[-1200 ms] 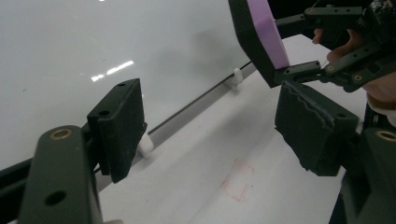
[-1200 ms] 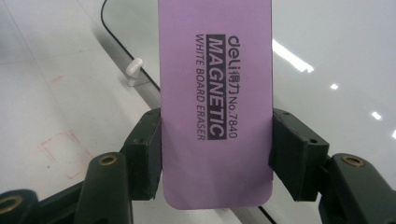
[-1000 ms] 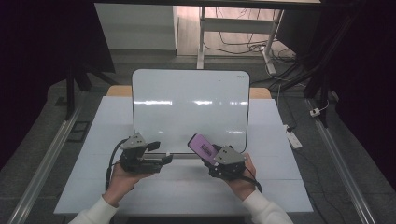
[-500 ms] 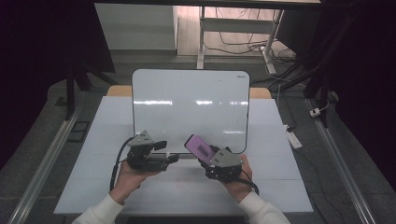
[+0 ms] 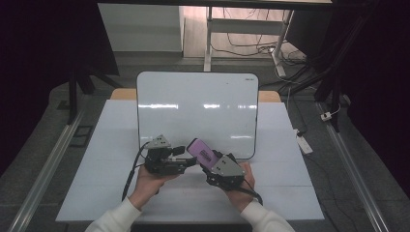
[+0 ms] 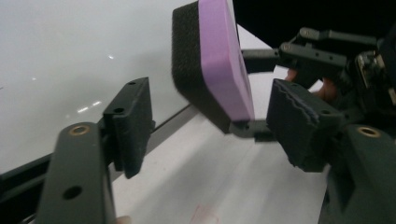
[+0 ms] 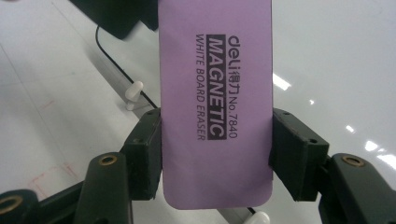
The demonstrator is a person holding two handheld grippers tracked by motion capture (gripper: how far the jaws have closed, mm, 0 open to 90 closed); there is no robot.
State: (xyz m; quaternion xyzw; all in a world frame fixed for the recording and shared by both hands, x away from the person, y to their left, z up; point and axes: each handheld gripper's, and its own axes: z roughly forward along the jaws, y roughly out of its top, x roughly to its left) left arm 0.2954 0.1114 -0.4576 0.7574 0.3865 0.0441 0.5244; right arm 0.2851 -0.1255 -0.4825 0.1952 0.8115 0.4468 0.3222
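Evidently the purple whiteboard eraser is light, with a stiff plastic back and a soft dark felt face; it is best taken by its long edges, as the right tool clamps it above the whiteboard. The left tool, its jaws just closing, is spread around it untouched.

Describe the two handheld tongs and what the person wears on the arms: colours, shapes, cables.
Both tongs are black, boxy bodies with two flat black jaws ending in ribbed rectangular pads; brass-coloured screw inserts sit on the jaw arms. The left tongs carry a grey three-cornered plate on top and trail a black cable. The right tongs have a grey top panel and a black cable too. Sleeves are white.
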